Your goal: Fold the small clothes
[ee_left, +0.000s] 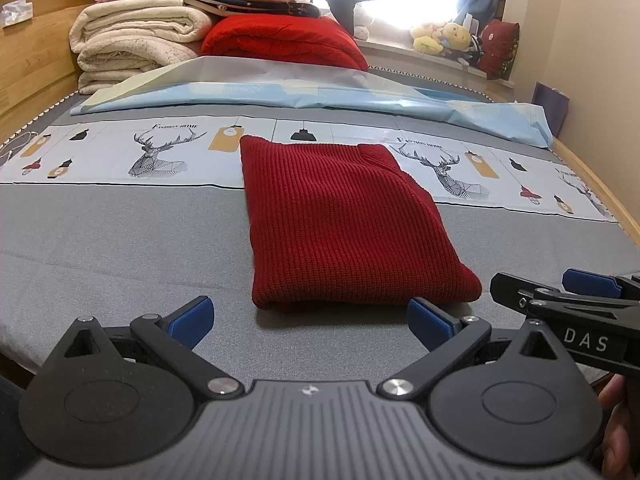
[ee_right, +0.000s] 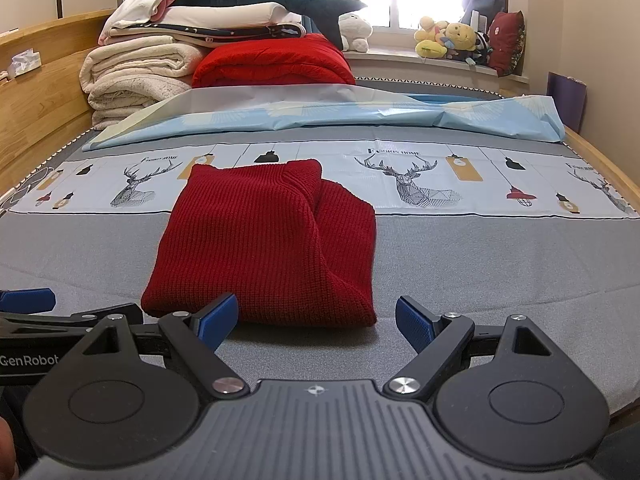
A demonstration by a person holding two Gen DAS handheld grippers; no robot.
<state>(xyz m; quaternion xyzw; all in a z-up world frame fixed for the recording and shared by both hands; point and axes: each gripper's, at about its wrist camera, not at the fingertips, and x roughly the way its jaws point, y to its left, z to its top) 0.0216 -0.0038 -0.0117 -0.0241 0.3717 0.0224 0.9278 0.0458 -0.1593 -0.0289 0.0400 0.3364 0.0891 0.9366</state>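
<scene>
A dark red knitted garment [ee_left: 344, 220] lies folded into a thick rectangle on the grey bed cover; in the right wrist view the same garment [ee_right: 264, 248] shows a second folded layer along its right side. My left gripper [ee_left: 310, 314] is open just short of the garment's near edge, nothing between its blue pads. My right gripper [ee_right: 316, 318] is open too, at the near right corner of the garment, its left pad [ee_right: 218, 318] close in front of the fold. The right gripper's blue finger [ee_left: 588, 284] shows at the right edge of the left wrist view.
A printed cloth with deer [ee_right: 416, 184] lies across the bed under the garment's far end, a light blue sheet [ee_right: 320, 120] behind it. Stacked blankets [ee_right: 136, 80] and a red quilt [ee_right: 272, 60] fill the far end. Wooden bed frame [ee_right: 36, 120] on the left; soft toys [ee_right: 452, 40] on the window sill.
</scene>
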